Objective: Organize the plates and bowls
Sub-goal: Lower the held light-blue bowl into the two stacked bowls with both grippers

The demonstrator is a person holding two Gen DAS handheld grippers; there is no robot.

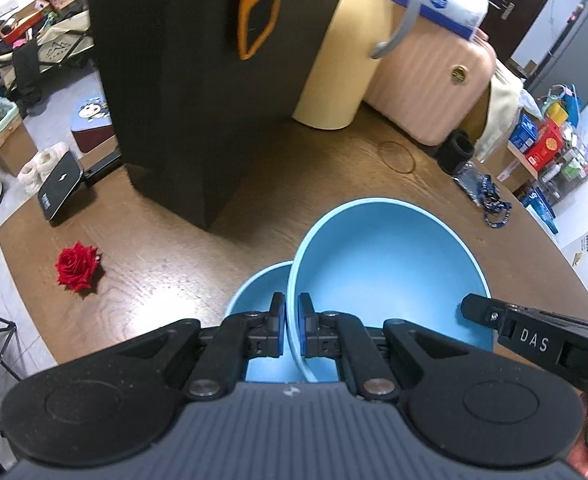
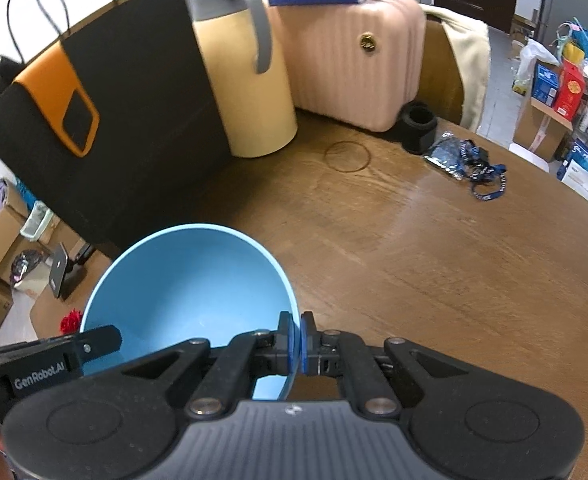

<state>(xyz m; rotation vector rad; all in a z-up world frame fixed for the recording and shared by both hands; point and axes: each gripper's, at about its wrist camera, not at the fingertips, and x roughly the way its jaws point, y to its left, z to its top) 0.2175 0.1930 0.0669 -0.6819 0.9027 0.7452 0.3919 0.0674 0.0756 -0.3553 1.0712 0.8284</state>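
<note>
Blue plastic bowl, tilted above the brown wooden table, is pinched at its left rim by the left gripper and at its right rim by the right gripper. Beneath it, at near left, sits a second blue bowl.

Both wrist cameras look steeply down, close over the shared blue bowl and table
</note>
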